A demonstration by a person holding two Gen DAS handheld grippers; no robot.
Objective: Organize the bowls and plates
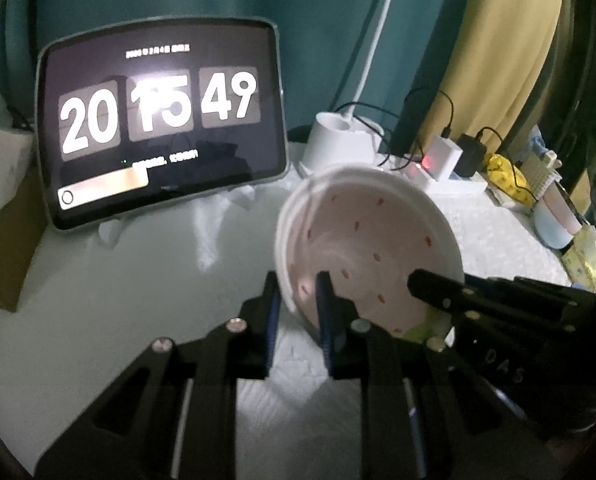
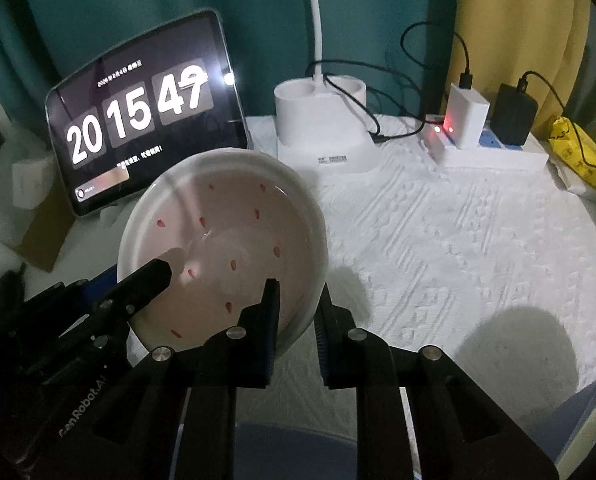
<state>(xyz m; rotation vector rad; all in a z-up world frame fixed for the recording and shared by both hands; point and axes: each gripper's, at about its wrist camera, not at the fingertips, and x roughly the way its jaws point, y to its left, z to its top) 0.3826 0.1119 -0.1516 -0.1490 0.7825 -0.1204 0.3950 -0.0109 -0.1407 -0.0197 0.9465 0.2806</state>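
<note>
A white bowl (image 1: 362,248) with a pale pink inside and small red marks is held tilted above the white textured table cover. My left gripper (image 1: 300,300) is shut on its left rim, one finger inside and one outside. My right gripper (image 2: 296,304) is shut on the opposite rim of the same bowl (image 2: 226,240). The right gripper's finger shows in the left wrist view (image 1: 438,286), and the left gripper's finger shows in the right wrist view (image 2: 146,280). A pale green edge (image 1: 422,330) peeks from under the bowl.
A tablet (image 1: 162,116) showing a flip clock leans at the back left. A white lamp base (image 2: 322,120), a power strip with chargers and cables (image 2: 482,136), and a yellow bag (image 2: 574,156) stand along the back. A light blue cup (image 1: 554,224) sits at the right.
</note>
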